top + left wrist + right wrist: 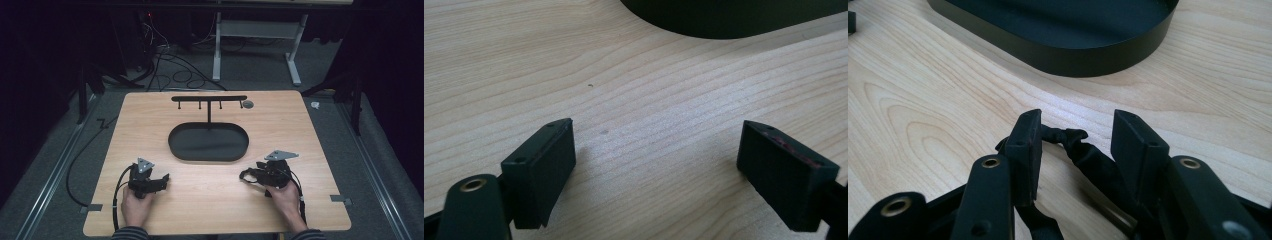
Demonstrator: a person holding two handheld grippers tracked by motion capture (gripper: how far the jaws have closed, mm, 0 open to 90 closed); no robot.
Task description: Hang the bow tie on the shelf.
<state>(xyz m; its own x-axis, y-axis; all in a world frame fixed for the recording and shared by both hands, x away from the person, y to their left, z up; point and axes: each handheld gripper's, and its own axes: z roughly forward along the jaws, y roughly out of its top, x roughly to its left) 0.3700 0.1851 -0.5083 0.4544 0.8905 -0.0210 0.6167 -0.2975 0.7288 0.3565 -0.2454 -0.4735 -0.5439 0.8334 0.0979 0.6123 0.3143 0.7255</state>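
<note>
Already, a black cord (1083, 152) lay between your right tongs (1075, 132).

It looked soft, light and limp, so pinch its knotted end; right tongs half-closed around it, not clamped, left tongs (656, 155) spread empty over the surface (649, 90), tray (1058, 30) beyond.

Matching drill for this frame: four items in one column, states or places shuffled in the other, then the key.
Items:
1. left gripper
2. right gripper
3. tray
4. hook stand

States or places:
A. black fabric band between its jaws
B. jaws wide apart over bare wood, nothing between them
C. T-shaped, rises at the tray's far side
D. black, oval, low wall, nothing in it

Pairs: 1-B, 2-A, 3-D, 4-C
</note>
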